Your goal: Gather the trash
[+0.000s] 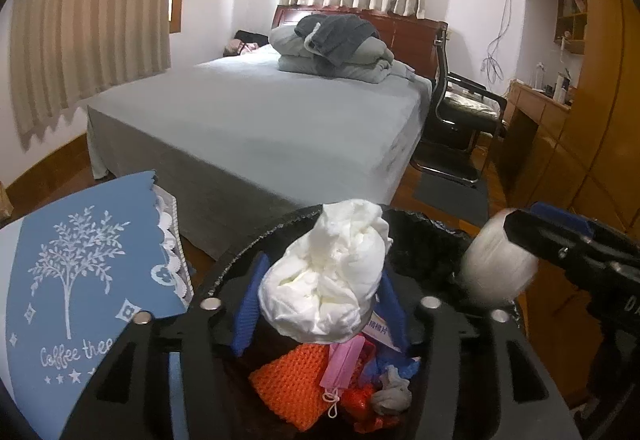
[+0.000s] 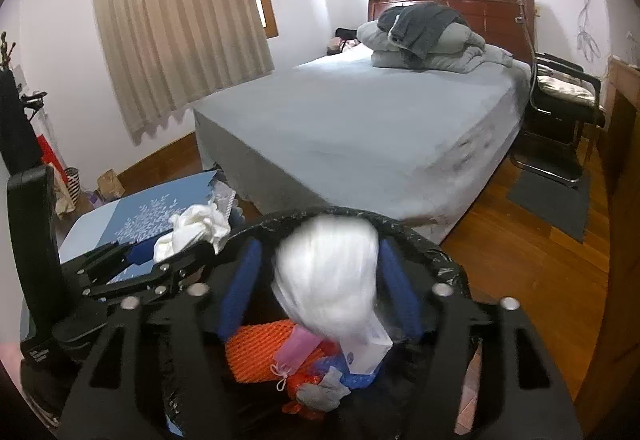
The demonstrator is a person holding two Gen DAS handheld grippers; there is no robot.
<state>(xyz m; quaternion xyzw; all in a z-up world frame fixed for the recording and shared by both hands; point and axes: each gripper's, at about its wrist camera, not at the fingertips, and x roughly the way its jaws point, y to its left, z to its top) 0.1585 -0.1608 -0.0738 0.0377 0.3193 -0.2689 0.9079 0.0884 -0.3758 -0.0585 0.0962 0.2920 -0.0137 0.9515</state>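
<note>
A bin lined with a black bag (image 1: 248, 244) (image 2: 420, 240) sits right below both grippers. Inside lie an orange knitted piece (image 1: 288, 376), a pink mask (image 1: 344, 360), a grey wad (image 1: 392, 396) and a white packet (image 2: 368, 352). My left gripper (image 1: 324, 260) is over the bin, and a crumpled white tissue (image 1: 324, 288) (image 2: 196, 232) sits loosely between its blue fingers (image 1: 248, 304). My right gripper (image 2: 320, 244) is open over the bin beside it. A blurred white wad (image 2: 328, 280) (image 1: 496, 264) is between its blue fingers (image 2: 240, 280), with a gap on the left side.
A blue cloth with a white tree print (image 1: 80, 272) covers a low surface left of the bin. Behind stands a bed (image 1: 260, 120) with folded bedding. A black chair (image 1: 460, 112), a wooden desk (image 1: 536, 108) and a dark floor mat (image 2: 552, 200) are on the right.
</note>
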